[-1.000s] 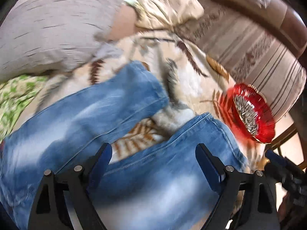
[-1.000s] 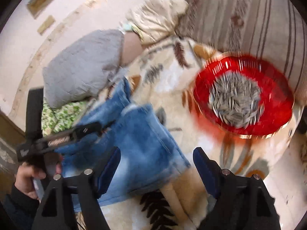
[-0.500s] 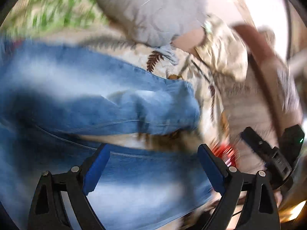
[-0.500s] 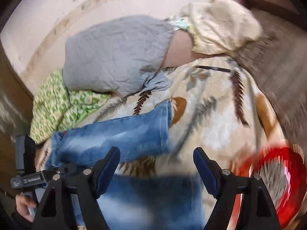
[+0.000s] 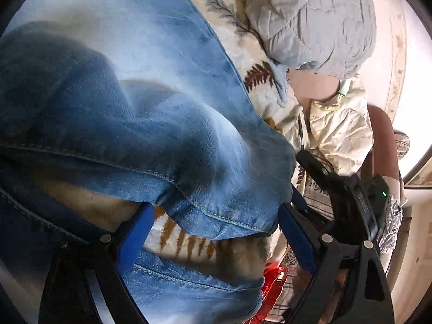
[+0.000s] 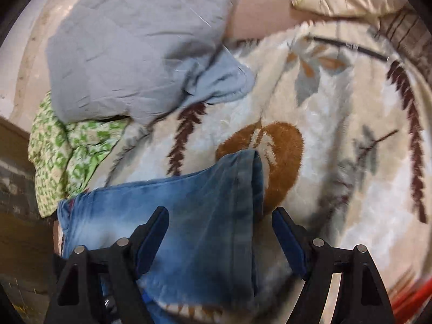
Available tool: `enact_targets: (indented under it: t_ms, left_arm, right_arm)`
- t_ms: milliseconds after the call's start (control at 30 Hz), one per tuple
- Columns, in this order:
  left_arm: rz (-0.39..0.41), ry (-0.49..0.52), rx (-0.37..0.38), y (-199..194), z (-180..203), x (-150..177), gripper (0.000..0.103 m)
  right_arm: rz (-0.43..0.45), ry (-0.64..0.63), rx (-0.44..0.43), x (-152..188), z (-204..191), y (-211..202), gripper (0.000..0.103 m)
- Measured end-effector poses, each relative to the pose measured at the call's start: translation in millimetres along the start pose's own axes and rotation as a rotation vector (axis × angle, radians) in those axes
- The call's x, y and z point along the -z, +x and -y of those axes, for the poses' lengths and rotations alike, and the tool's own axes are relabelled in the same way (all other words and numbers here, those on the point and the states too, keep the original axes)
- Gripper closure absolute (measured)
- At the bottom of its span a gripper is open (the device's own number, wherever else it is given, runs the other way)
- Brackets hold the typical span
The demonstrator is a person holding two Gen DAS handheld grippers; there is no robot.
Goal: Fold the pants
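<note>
Faded blue jeans (image 5: 135,108) lie on a leaf-patterned fleece blanket (image 5: 237,35). In the left wrist view one leg's stitched hem (image 5: 229,218) bulges up close between the blue pads of my left gripper (image 5: 216,232), which is open and not pressing on it. The black body of the other gripper (image 5: 348,191) shows just right of that hem. In the right wrist view a jeans leg (image 6: 189,216) ends in a hem (image 6: 251,183) that runs between the fingers of my right gripper (image 6: 220,239), also open above the denim.
A grey quilted pillow (image 6: 135,40) and a green patterned cloth (image 6: 62,145) lie beyond the jeans, with a cream pillow (image 5: 340,129) further along. A red bowl (image 5: 272,278) sits on the blanket (image 6: 337,135) near the leg ends.
My left gripper rolled and dropped close to the jeans leg hem. My right gripper swept away from the red bowl and now hangs over the end of a jeans leg. Both stayed open.
</note>
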State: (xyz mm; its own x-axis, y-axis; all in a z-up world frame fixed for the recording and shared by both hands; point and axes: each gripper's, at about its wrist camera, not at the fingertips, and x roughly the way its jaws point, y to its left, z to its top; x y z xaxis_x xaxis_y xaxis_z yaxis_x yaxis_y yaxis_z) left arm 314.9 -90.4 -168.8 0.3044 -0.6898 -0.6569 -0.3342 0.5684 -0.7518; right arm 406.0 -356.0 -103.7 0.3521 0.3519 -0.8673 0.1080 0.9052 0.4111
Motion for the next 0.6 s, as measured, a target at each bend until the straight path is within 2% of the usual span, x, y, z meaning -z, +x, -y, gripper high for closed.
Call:
enact_targets:
  t_ms: [33,67,100,133,233,433,500,600]
  left_arm:
    - [0.009,0.001,-0.011,0,1,-1,0.023]
    - [0.016,0.016,-0.034,0,3,-2,0.047]
    - [0.013,0.039,-0.05,2,3,-4,0.064]
    - [0.011,0.068,-0.065,5,5,-5,0.088]
    - [0.02,0.102,-0.039,3,4,-3,0.094]
    - [0.057,0.182,0.035,-4,45,6,0.095]
    - [0.023,0.178,0.066,7,54,8,0.095]
    - [-0.01,0.171,0.038,31,57,10,0.095]
  right_arm:
    - [-0.008,0.013,-0.018,-3,3,8,0.025]
    - [-0.005,0.021,-0.028,-3,4,11,0.033]
    - [0.003,0.024,-0.041,-3,6,13,0.069]
    - [0.004,0.016,-0.056,-3,7,15,0.087]
    - [0.03,-0.045,-0.063,-1,0,9,0.087]
    - [0.122,-0.083,-0.051,-10,2,-40,0.088]
    - [0.14,-0.086,-0.032,-16,5,-56,0.088]
    - [0.156,-0.081,0.029,-26,11,-70,0.088]
